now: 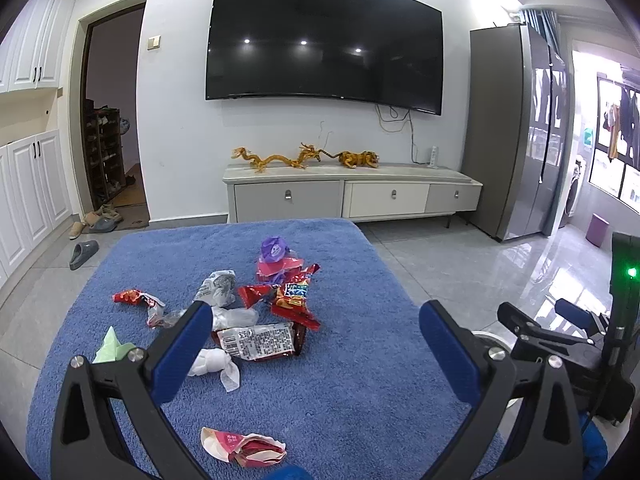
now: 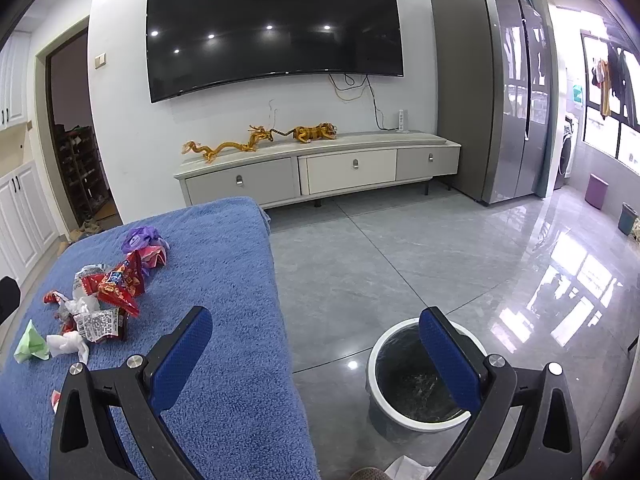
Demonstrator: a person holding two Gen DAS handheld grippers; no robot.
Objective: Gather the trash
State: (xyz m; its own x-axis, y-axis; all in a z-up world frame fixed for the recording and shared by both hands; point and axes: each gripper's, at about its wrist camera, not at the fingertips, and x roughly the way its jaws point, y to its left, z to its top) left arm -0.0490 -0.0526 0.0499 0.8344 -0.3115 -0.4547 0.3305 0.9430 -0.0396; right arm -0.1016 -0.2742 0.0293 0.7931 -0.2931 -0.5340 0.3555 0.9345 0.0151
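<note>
A: While both grippers, left (image 1: 316,344) and right (image 2: 316,346), gape wide and hold nothing, how many wrappers (image 1: 256,342)?
B: About ten, on the blue mat (image 1: 340,380). One bin (image 2: 374,364) on the floor, seemingly empty.

Left claw (image 1: 316,332) and right claw (image 2: 316,338): black angular frames, blue textured finger pads (image 1: 182,350), silver round screws at the joints.

No legible text in either view. Dark wrapper (image 1: 256,340) on blue cloth (image 1: 340,380) carries white label with dense print, too small to read. Red snack bag (image 1: 294,296) has coloured lettering, blurred. Pink-white wrapper (image 1: 240,446) near front edge shows faint characters, unreadable. TV (image 1: 324,40) logo indistinct.
</note>
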